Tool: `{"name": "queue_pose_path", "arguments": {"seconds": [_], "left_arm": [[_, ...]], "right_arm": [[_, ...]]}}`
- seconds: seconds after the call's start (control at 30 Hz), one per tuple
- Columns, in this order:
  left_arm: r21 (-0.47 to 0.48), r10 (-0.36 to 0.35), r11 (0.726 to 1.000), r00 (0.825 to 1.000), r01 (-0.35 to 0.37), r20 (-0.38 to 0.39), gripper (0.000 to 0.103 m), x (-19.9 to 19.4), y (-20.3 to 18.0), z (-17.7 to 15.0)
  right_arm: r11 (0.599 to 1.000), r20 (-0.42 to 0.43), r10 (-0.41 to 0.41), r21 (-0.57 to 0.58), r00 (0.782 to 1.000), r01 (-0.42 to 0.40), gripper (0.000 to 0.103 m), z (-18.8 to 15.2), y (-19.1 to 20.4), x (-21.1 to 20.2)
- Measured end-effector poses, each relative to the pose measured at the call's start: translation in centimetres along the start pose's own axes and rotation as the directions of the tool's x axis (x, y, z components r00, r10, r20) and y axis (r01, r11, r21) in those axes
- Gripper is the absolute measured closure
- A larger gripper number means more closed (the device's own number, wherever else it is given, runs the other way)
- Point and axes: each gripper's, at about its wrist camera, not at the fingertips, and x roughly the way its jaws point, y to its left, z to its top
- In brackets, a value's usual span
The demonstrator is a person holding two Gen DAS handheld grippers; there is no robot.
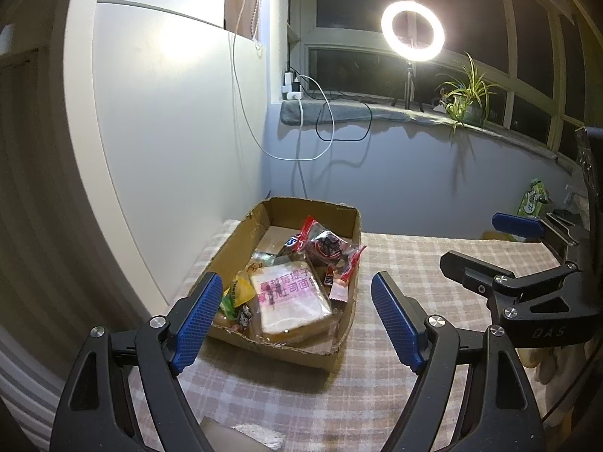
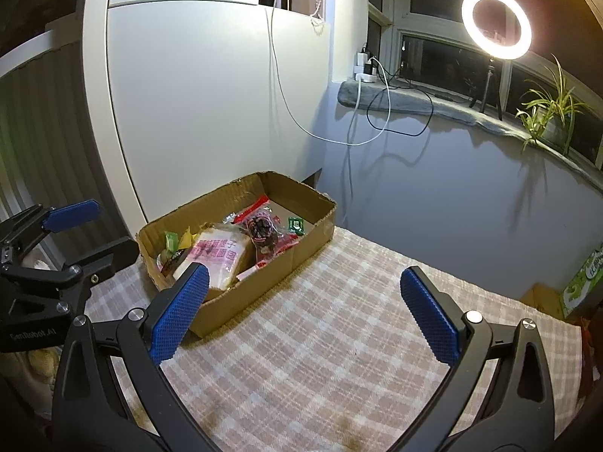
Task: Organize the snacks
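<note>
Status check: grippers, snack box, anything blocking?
Left gripper open, empty. Right gripper open, empty. Snacks piled in cardboard box, toast pack on top. Checked cloth between clear.

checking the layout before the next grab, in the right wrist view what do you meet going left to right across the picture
left gripper → cardboard box of snacks, with the bread pack left of the red-wrapped snack → hanging white cable → ring light → potted plant → green package

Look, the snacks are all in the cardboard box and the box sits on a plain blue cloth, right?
Not quite. The snacks are in the cardboard box, but the cloth under it is checked pink and white, not plain blue. The right wrist view shows it best.
</note>
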Motion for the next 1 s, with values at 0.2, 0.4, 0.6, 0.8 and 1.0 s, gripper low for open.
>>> {"name": "queue_pose_path", "arguments": {"seconds": [0.2, 0.4, 0.6, 0.8, 1.0], "left_arm": [[0.001, -0.003, 1.000, 1.000, 0.003, 0.002, 0.021, -0.2, 0.0, 0.1], [0.002, -0.003, 1.000, 1.000, 0.003, 0.006, 0.021, -0.5, -0.1, 0.0], [0.002, -0.002, 1.000, 1.000, 0.002, 0.007, 0.021, -0.6, -0.2, 0.0], [-0.001, 0.000, 1.000, 1.000, 0.000, 0.007, 0.021, -0.6, -0.2, 0.0], [-0.001, 0.002, 1.000, 1.000, -0.002, 0.003, 0.021, -0.7, -0.1, -0.1]], "right_arm": [[1.000, -0.001, -0.008, 0.007, 1.000, 0.008, 0.000, -0.3, -0.2, -0.4], [1.000, -0.005, -0.019, 0.001, 1.000, 0.019, 0.000, -0.5, -0.2, -0.6], [1.000, -0.005, -0.019, 0.000, 1.000, 0.019, 0.000, -0.6, -0.2, -0.7], [1.000, -0.011, -0.022, 0.000, 1.000, 0.022, 0.000, -0.9, -0.2, -1.0], [1.000, -0.024, -0.022, -0.002, 0.999, 0.022, 0.000, -1.2, -0.3, -0.9]]}}
